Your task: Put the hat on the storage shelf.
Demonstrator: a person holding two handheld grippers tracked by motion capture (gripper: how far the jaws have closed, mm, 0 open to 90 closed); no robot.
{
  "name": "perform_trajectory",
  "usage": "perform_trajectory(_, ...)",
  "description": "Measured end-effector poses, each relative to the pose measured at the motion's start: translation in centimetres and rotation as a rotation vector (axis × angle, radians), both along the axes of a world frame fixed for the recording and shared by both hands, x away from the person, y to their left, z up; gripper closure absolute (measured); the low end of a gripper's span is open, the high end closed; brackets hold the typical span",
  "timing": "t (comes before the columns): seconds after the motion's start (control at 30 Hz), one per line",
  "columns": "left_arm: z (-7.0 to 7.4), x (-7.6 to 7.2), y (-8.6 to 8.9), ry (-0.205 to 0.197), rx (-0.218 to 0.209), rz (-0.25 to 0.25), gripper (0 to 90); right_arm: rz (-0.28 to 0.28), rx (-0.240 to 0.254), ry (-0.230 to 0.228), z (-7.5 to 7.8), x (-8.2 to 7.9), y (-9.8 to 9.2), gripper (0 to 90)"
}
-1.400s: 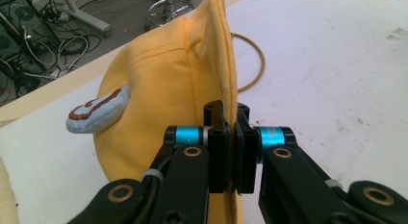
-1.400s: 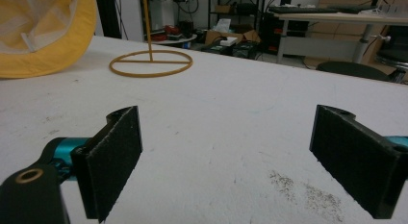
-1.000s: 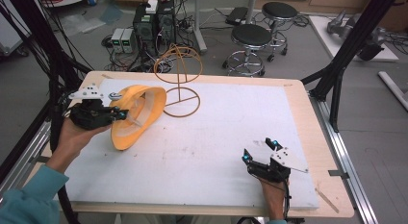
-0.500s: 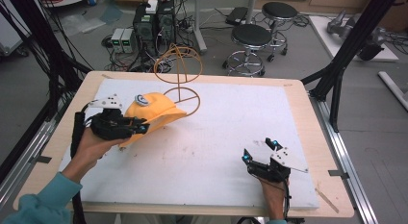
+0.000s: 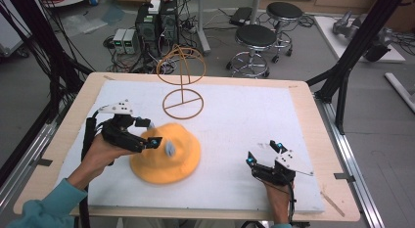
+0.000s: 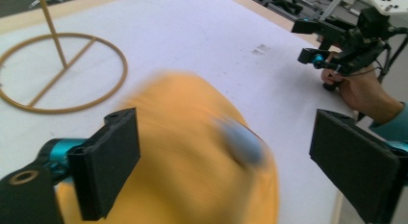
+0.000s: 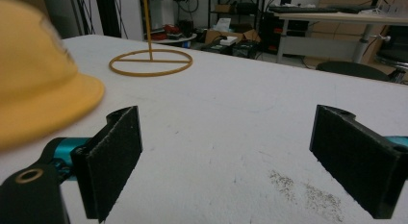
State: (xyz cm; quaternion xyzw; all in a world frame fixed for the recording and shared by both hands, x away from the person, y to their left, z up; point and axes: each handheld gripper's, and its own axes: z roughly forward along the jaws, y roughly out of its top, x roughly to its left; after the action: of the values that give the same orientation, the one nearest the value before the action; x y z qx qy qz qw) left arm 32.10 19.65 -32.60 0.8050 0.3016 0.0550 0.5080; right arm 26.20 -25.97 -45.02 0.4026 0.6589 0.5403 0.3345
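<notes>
Both tools spread apart: left tool [image 5: 147, 132] over the yellow hat [image 5: 169, 162], right tool [image 5: 264, 154] well apart

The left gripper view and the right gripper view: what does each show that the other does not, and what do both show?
Left gripper view alone: the grey patch on the yellow hat, and the right gripper in a hand. Right gripper view alone: the grey specks on the white table cover, and shelves behind. Both: the hat, the wire stand's ring base and open fingers.

I see bare desk [image 5: 254, 120] between the yellow hat [image 5: 169, 157] and the right hand-held gripper [image 5: 264, 162]; the wire stand [image 5: 182, 81] blocks the far side.
</notes>
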Motion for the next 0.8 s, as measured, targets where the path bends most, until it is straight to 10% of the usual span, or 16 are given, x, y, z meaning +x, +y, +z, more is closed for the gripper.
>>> perform_trajectory(0.37, -0.6, -1.6, 0.0, -0.063, 0.027, 0.001, 6.2, 0.004, 0.001, 0.008, 0.0, 0.0, 0.0, 10.1)
perform_trajectory(0.8, -4.4, -2.3, 2.2, -0.072, 0.086, 0.129, 6.2, 0.002, -0.004, 0.001, 0.0, 0.0, 0.0, 10.1)
